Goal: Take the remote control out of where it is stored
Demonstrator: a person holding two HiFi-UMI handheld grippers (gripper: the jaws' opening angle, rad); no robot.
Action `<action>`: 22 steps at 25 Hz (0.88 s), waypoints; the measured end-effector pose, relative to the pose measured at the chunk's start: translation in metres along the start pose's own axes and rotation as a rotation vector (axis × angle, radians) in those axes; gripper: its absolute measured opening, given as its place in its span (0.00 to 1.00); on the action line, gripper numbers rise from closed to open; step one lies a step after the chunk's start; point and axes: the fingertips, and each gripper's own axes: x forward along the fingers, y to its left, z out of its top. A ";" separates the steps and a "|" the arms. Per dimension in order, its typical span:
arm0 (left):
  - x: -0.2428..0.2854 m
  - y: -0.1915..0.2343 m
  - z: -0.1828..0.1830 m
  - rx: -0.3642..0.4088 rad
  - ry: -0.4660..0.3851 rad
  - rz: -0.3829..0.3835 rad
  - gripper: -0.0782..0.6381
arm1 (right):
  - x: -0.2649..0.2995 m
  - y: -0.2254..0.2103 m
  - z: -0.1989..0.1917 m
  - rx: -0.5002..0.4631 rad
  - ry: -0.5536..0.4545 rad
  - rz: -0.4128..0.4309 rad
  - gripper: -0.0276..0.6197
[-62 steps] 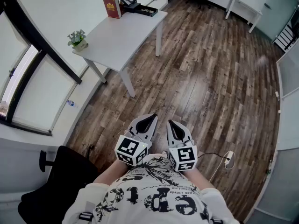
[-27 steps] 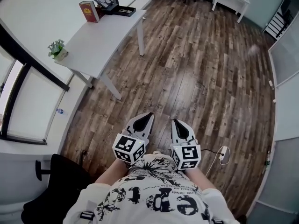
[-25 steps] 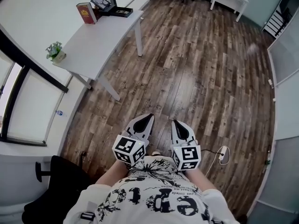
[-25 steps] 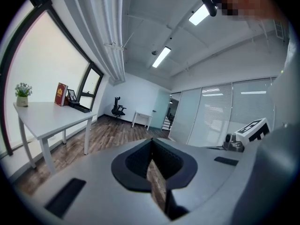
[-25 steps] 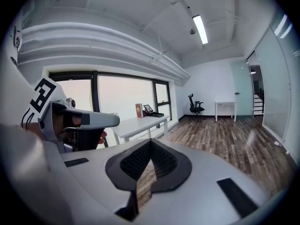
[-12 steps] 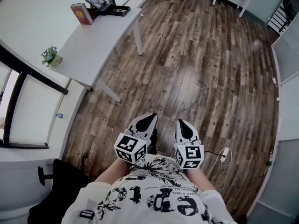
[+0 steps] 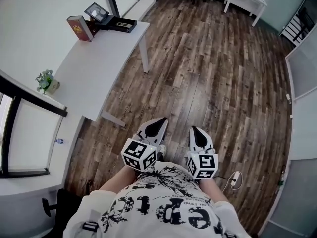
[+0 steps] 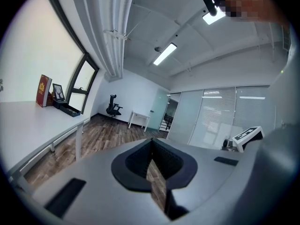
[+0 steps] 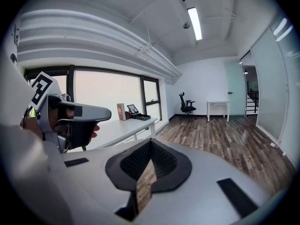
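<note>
Left gripper (image 7: 157, 124), right gripper (image 7: 196, 133): fingers clenched, empty, well apart from surface (image 7: 94, 73). Remote unseen. Risk: reaching into black box (image 7: 119, 25) unopened, toppling nearby book (image 7: 78, 28).

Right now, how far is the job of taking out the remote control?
Done: nothing visible. In hand: nothing; left tool and right tool are shut and empty over the brown wooden floor. Left: probably go to the white table with the red book and flat black box, find the remote control, unseen here, and take it out.
</note>
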 end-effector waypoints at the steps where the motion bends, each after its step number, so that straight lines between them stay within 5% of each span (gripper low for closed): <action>1: 0.008 0.012 0.006 0.001 -0.002 0.001 0.12 | 0.013 -0.001 0.008 -0.004 -0.005 -0.003 0.05; 12: 0.074 0.098 0.022 -0.038 0.010 0.085 0.12 | 0.121 -0.028 0.040 -0.021 0.025 0.037 0.05; 22: 0.186 0.141 0.062 -0.064 -0.058 0.260 0.12 | 0.238 -0.113 0.097 -0.069 -0.005 0.214 0.05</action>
